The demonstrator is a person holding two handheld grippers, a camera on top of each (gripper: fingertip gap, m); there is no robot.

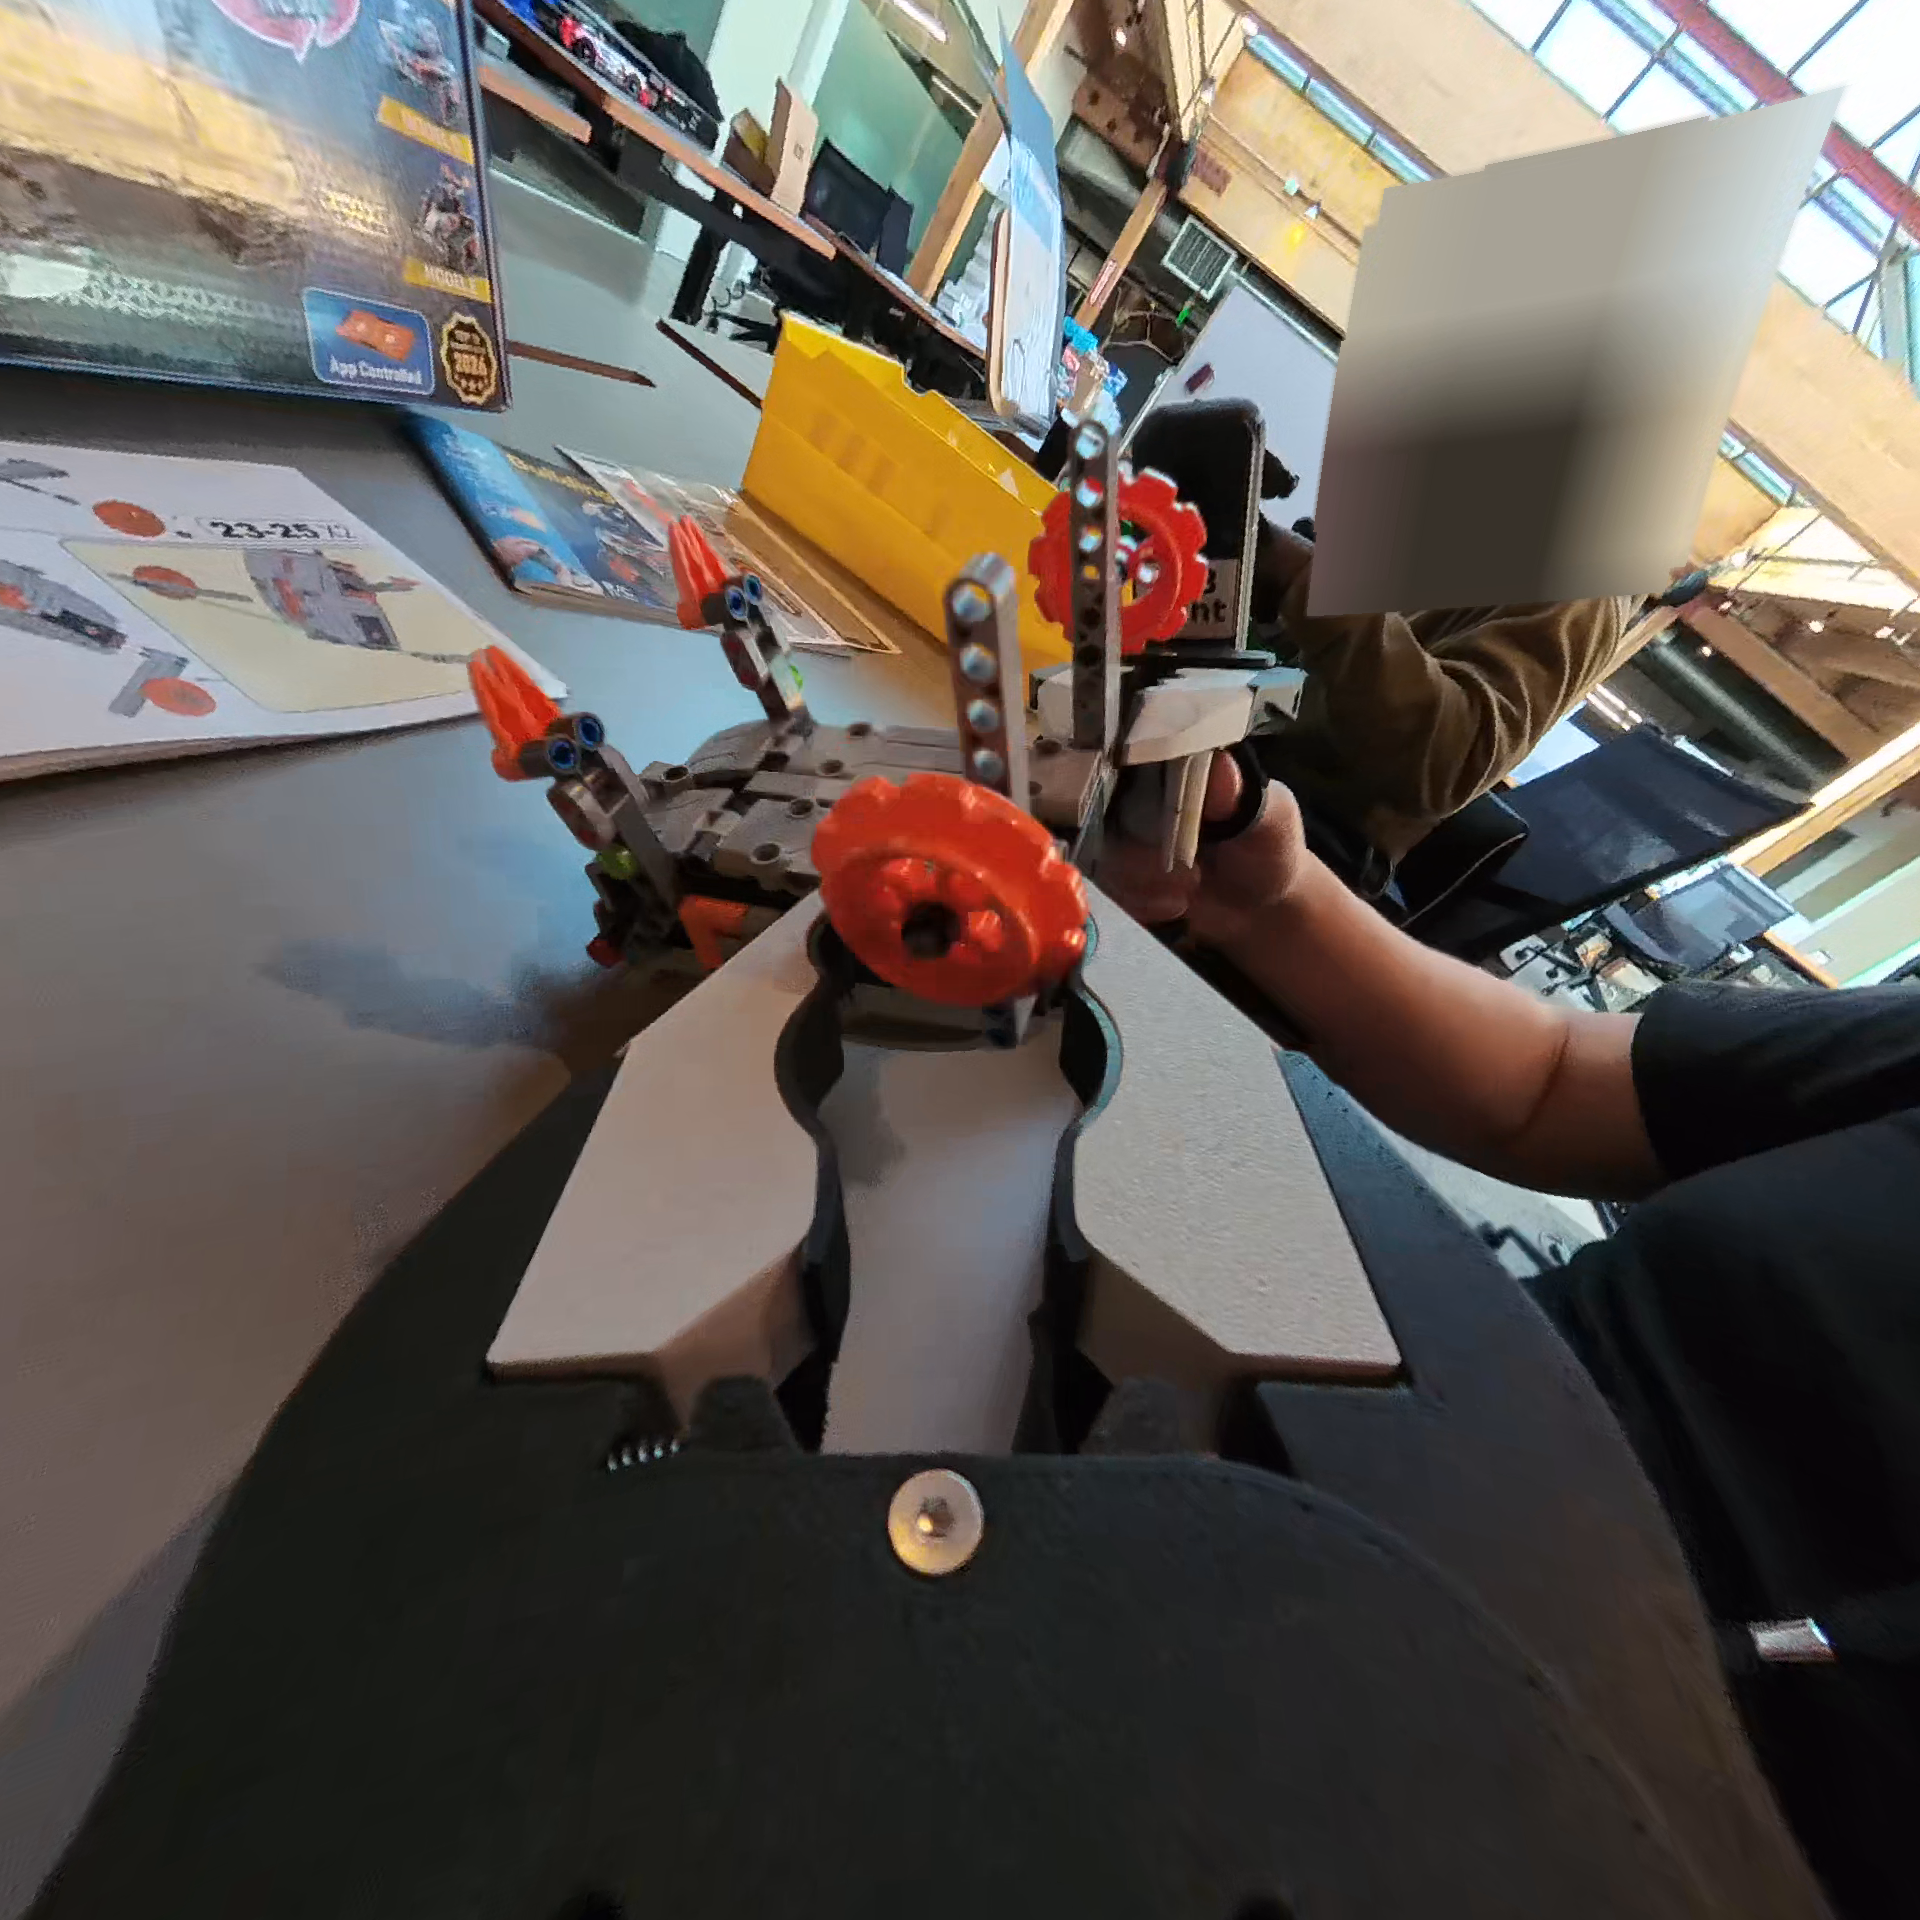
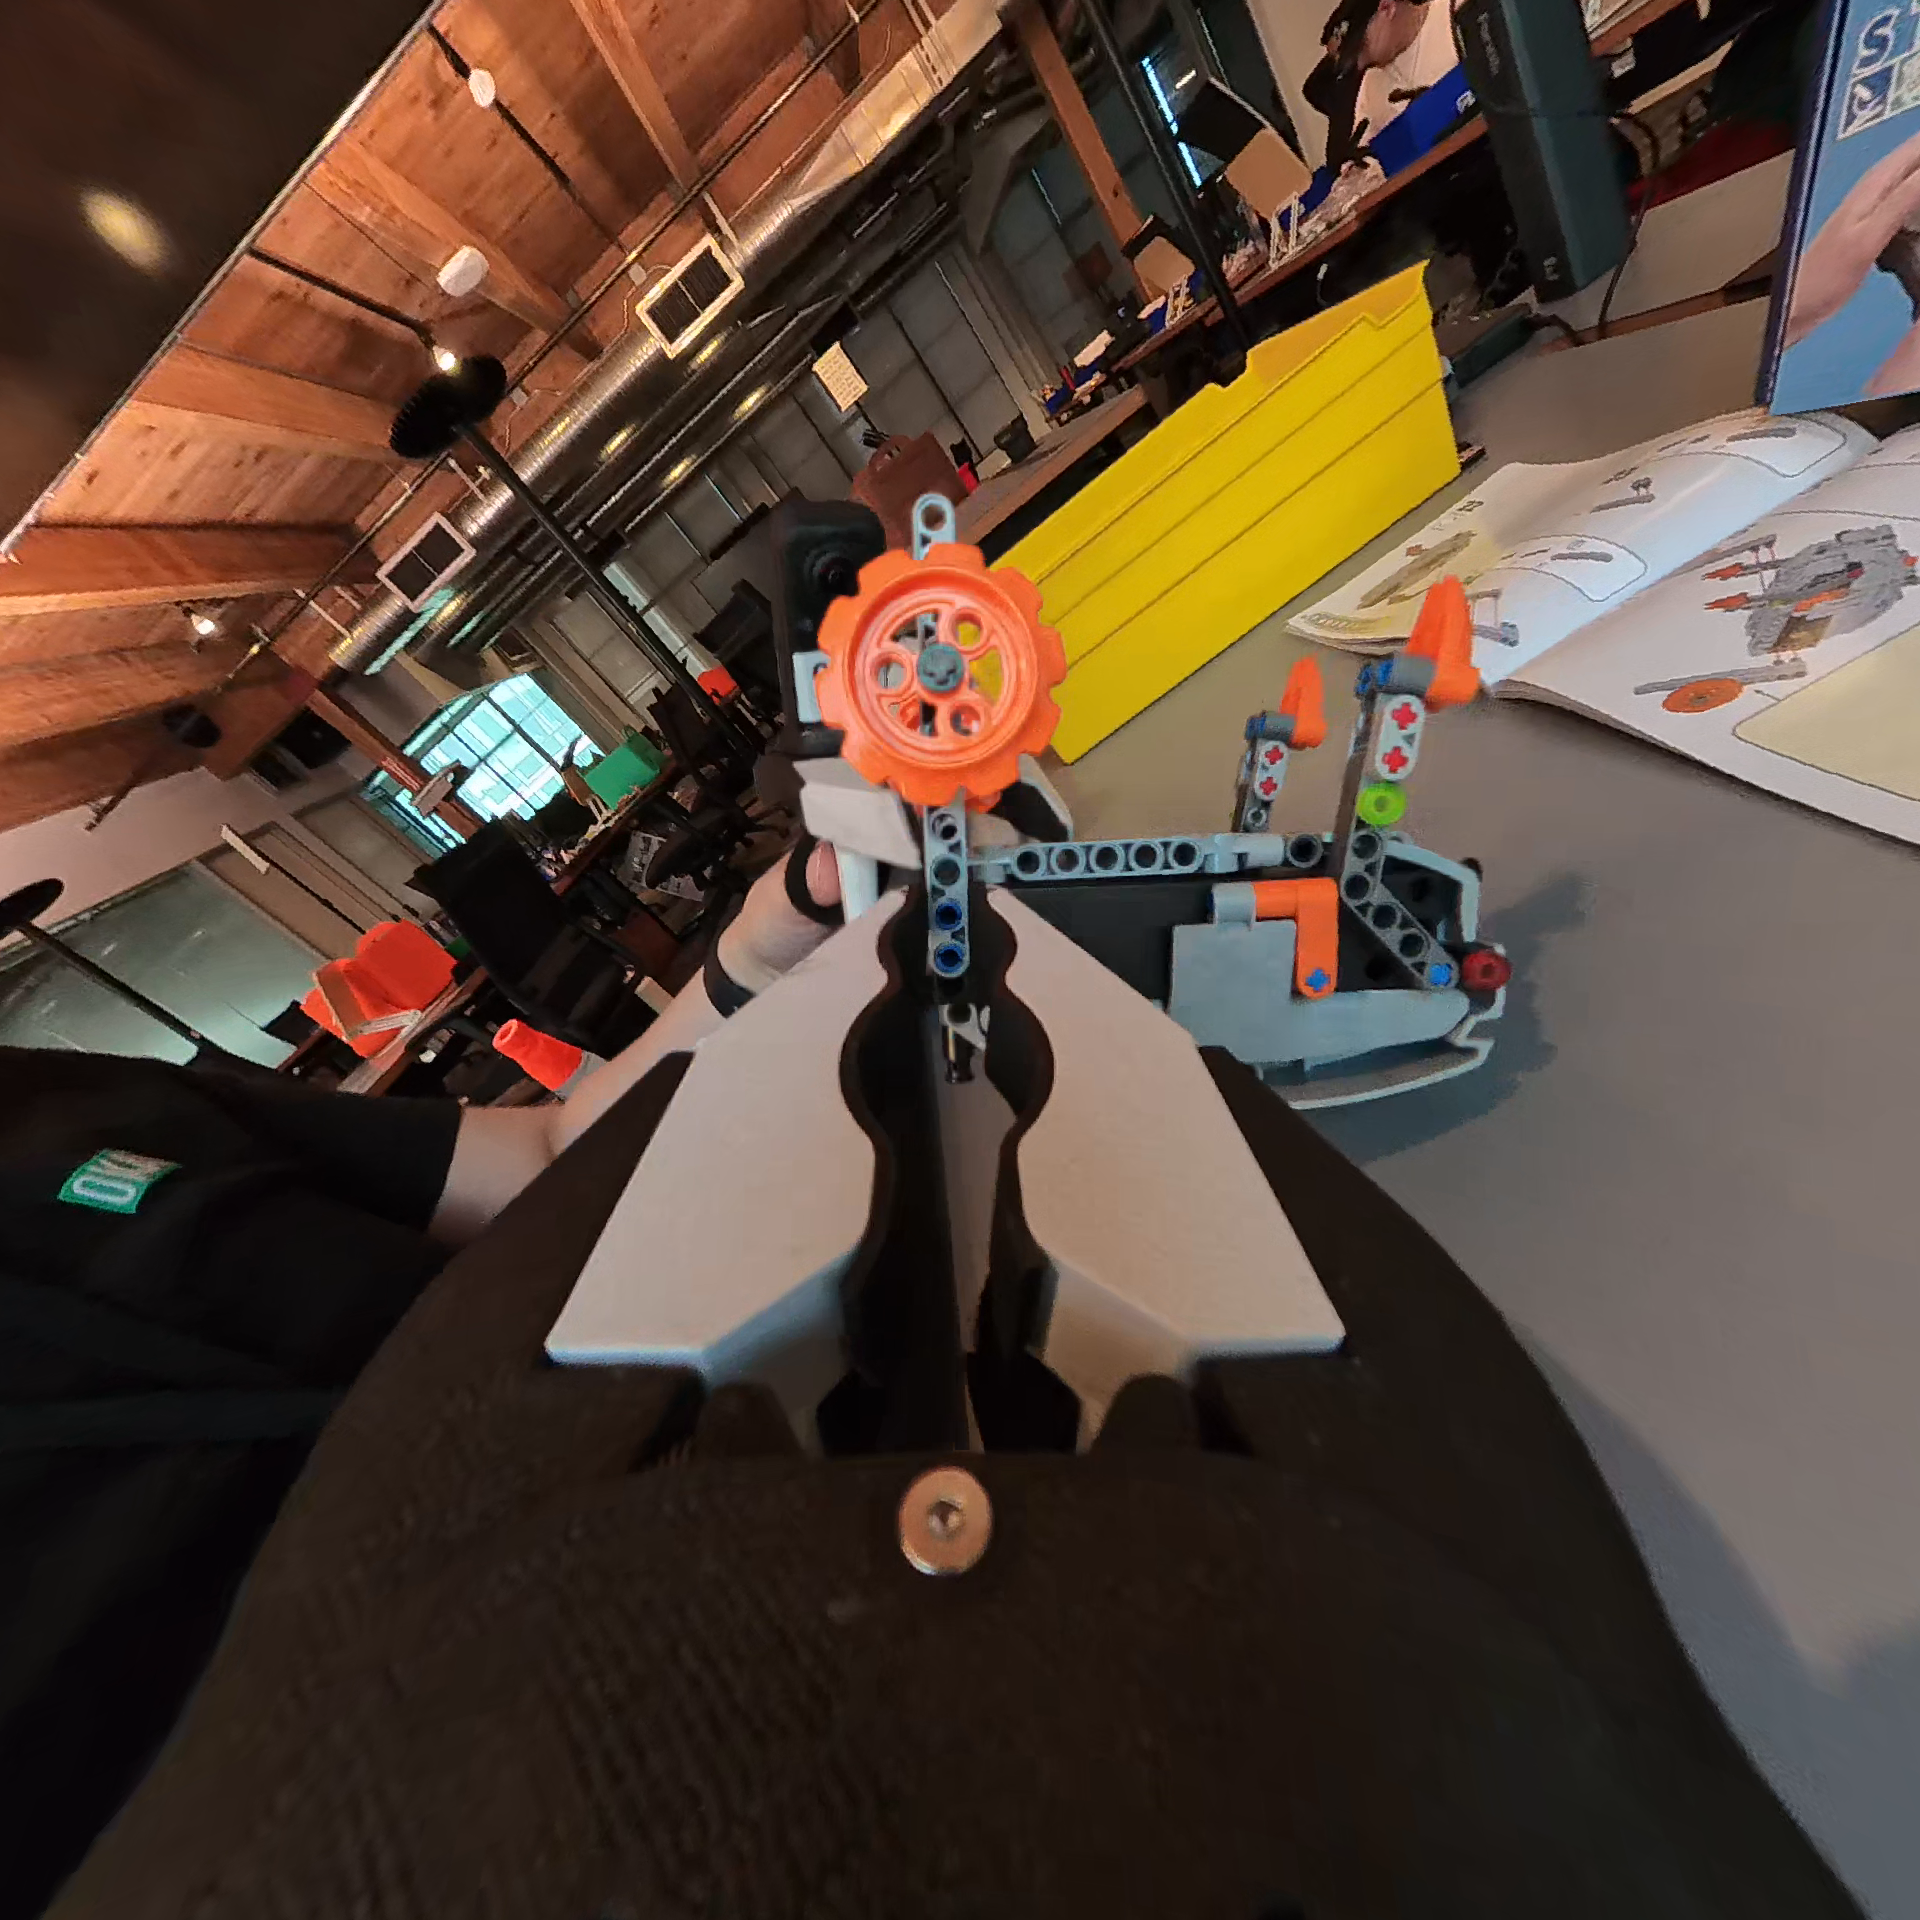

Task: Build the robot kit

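**A:** Where is your left gripper [image 1: 940,997]?

**B:** Your left gripper sits low over the grey table [image 1: 260,1091], its pale fingers drawn in on the near end of the grey and orange toy-brick vehicle model [image 1: 727,821]. They pinch the grey block just under a solid orange toothed wheel [image 1: 948,902], which covers the gap between the tips.

**A:** And your right gripper [image 2: 951,966]?

**B:** Pressed nearly together on a thin grey perforated beam [image 2: 948,883] that stands upright from the model's end. An orange toothed wheel with round holes [image 2: 938,670] sits high on that beam, above your fingertips. In the left wrist view you see that same gripper at the far right of the model, with your hand [image 1: 1236,842] around its handle.

**A:** How does the model lie?

**B:** Its base rests on the table, and two slanted grey arms with orange cone tips [image 1: 509,712] rise from the end away from you.

**A:** What's around it?

**B:** An open instruction booklet [image 1: 208,613] lies to the left, a second smaller booklet [image 1: 561,520] farther off, a printed box [image 1: 249,187] stands at the far left, and a yellow plastic bin [image 1: 883,488] sits beyond the model.
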